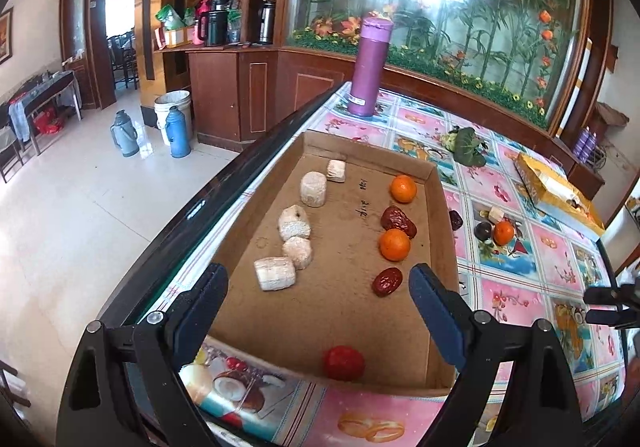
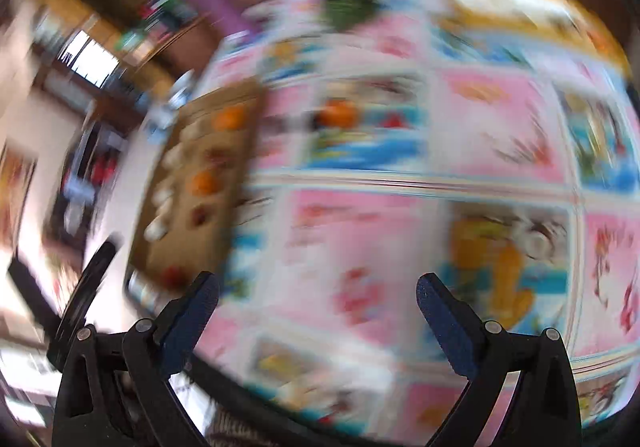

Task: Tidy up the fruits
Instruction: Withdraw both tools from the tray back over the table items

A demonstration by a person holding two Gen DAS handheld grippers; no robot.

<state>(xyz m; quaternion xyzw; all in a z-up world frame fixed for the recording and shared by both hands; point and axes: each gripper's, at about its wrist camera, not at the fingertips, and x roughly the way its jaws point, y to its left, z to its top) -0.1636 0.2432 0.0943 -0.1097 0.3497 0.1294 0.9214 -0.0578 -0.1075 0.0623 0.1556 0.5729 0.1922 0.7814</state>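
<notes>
Left gripper (image 1: 318, 289) spread wide and gripping nothing, hovering over the near end of the cardboard tray (image 1: 442, 215). Red fruit (image 1: 343, 362) lying just below the fingers by the tray's near wall, a red date (image 1: 387, 281) close to the right finger. Right gripper (image 2: 318, 293) also wide open and empty over the tablecloth (image 2: 400, 239), tray off to its left, view too blurred for more.

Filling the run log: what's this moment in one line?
left tool open over cardboard tray | right tool open, empty, view blurred | tray: pale pieces, oranges, red dates | orange outside
</notes>
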